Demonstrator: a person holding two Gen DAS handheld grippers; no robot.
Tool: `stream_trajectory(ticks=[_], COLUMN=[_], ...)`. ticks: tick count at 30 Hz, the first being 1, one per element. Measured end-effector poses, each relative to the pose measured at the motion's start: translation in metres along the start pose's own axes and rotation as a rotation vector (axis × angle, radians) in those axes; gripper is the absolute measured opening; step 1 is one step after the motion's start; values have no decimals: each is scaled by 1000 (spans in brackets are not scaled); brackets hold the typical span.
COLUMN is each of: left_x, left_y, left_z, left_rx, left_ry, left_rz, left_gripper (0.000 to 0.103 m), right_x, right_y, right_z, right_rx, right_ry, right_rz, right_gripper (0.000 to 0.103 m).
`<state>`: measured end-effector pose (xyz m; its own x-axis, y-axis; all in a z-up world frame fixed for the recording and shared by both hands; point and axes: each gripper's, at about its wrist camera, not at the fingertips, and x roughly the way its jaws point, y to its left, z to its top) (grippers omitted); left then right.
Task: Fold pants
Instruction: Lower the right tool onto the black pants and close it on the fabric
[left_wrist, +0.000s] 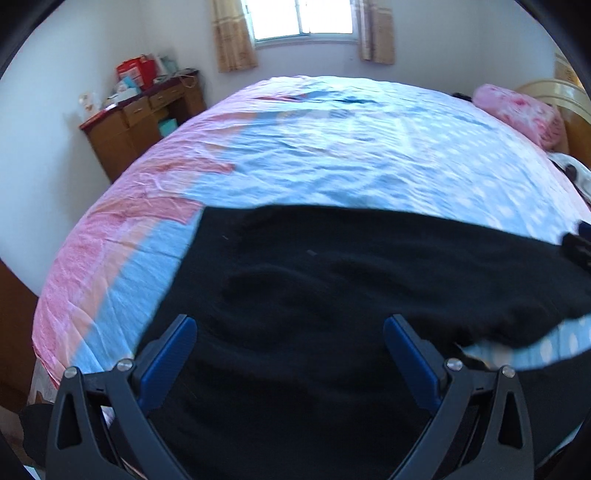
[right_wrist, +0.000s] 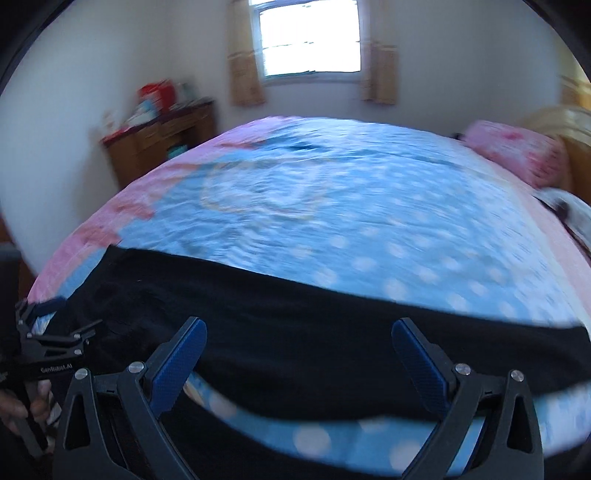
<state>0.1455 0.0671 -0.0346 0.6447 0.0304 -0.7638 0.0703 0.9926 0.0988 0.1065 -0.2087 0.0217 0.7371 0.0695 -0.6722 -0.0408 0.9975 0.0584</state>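
A pair of black fabric pants (left_wrist: 332, 288) lies spread flat along the near edge of a wide bed covered in a wrinkled blue sheet with white dots and pink patches (left_wrist: 332, 147), stretching sideways from the pink-patched left part of the bed toward the dotted right part. The left gripper (left_wrist: 290, 325), black-framed with blue-padded fingers (left_wrist: 168, 354), hangs just above the left part of the pants with its fingers spread wide apart and nothing between them; from its own view the dark cloth fills the whole gap. The right gripper (right_wrist: 299, 328) sits over the right part of the pants, likewise gaping wide with nothing clamped, its blue pads (right_wrist: 421, 362) reaching across the near hem, where a strip of dotted sheet shows below the cloth. In the right wrist view the left gripper appears at the far left edge, at the pants' left end, held by a bare hand (right_wrist: 26, 406). Beyond the bed stand a brown wooden desk with drawers (left_wrist: 140, 122) piled with red and white boxes (left_wrist: 135, 72), a bright window with beige curtains (left_wrist: 304, 18), and, at the right by the pale headboard (left_wrist: 546, 90), a pink floral pillow (left_wrist: 521, 112).
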Motion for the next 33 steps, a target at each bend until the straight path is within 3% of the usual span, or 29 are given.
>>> stream_trajectory(ticks=[5,8,12,17,18,20,22,27,33], left_x=[22,34,46,50,51,51,48,29,0], left_y=[7,11,20,25,26,29,33,44,53], left_z=[12,16,20,16,15,13,12,4,-8], left_rx=[-14,-23,-40,-30,-30,-35,-48,-56,-62], left_ry=[41,63,83,91,89,90,88,61,10], left_rz=[-12,-16,-8,-29,-29,-34,-44,-78,-177], left_gripper=[103,103,103,103,103,103,103,103,103], right_x=[94,142,183,210,213,210,207,181,111], right_y=[43,66,101,130,132,132,135,148,153], right_z=[45,59,73,65,62,59,58,54,48], right_rx=[-150,-175,-254,-413,-433,-443,-450,-498,-468], right_ry=[109,190,220,279,291,280,298,254,115], right_rz=[191,294,341,349,352,418,457,405,421], right_gripper=[63,63,63,62,58,28,10,5,5])
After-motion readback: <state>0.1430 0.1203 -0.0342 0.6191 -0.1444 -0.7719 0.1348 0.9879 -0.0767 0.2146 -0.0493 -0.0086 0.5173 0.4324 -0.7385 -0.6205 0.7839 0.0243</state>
